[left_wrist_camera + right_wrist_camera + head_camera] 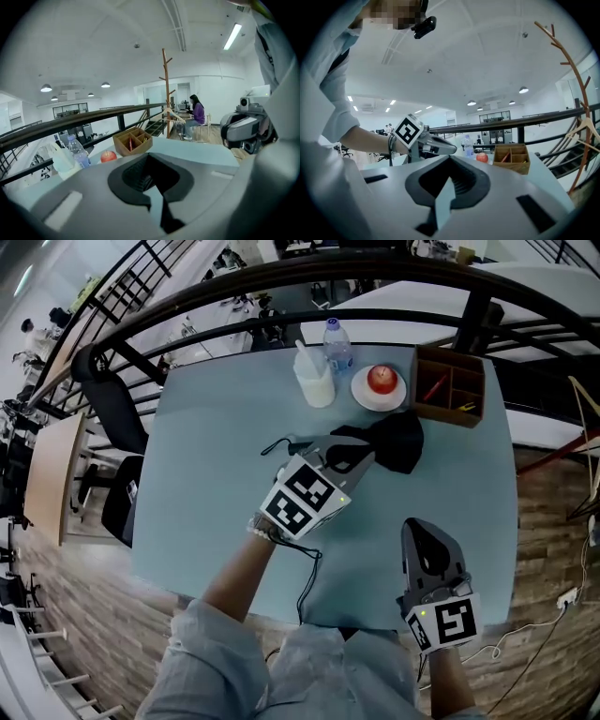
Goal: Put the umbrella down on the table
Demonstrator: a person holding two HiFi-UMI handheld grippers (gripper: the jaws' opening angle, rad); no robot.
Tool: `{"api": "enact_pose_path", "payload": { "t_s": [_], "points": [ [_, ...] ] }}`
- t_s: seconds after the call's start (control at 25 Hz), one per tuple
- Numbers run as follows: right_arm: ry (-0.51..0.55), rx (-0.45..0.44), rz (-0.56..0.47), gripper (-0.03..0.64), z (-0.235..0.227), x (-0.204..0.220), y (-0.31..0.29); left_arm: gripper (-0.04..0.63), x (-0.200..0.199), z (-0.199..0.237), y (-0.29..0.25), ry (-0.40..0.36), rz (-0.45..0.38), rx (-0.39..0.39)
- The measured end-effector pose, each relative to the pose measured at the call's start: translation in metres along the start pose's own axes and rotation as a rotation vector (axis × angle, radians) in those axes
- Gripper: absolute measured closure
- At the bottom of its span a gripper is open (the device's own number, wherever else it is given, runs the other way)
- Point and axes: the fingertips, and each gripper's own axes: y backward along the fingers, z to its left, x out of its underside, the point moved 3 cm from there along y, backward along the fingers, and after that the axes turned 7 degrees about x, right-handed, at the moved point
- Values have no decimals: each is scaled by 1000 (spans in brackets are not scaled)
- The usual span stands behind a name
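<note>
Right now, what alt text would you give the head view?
A folded black umbrella lies on a pale blue table, with the left gripper over its near side and the right gripper lower right, both with jaws shut. A bottle, an apple on a plate and a wooden box stand at the far edge.

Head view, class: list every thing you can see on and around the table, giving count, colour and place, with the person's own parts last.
table: one, pale blue-green, centre
umbrella: one, black, folded, lying mid-table
water bottle: one, clear, far edge
container: one, white, in front of the water bottle
plate: one, white, right of the container
apple: one, red, on the plate
wooden box: one, brown, compartmented, far right corner
chair: one, black, left of the table
railing: one, dark, beyond the table
left gripper: one, grey, shut, tip by the umbrella
right gripper: one, grey, shut, near edge
</note>
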Motion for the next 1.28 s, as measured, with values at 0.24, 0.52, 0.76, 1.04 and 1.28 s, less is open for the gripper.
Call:
{"api": "enact_pose_path", "payload": {
  "t_s": [0.24, 0.52, 0.76, 1.04, 1.28],
  "points": [
    [28, 45, -49, 621, 23, -14, 13, 591, -4, -24, 41, 43, -94, -21],
    [48, 104, -97, 621, 49, -29, 32, 591, -13, -46, 100, 86, -204, -50],
    [68, 132, -96, 621, 73, -31, 48, 591, -18, -70, 134, 109, -275, -66],
    [95, 144, -120, 621, 92, -41, 64, 591, -17, -95, 155, 133, -320, -89],
    [98, 136, -136, 621, 93, -48, 76, 591, -24, -118, 165, 144, -349, -117]
  ]
}}
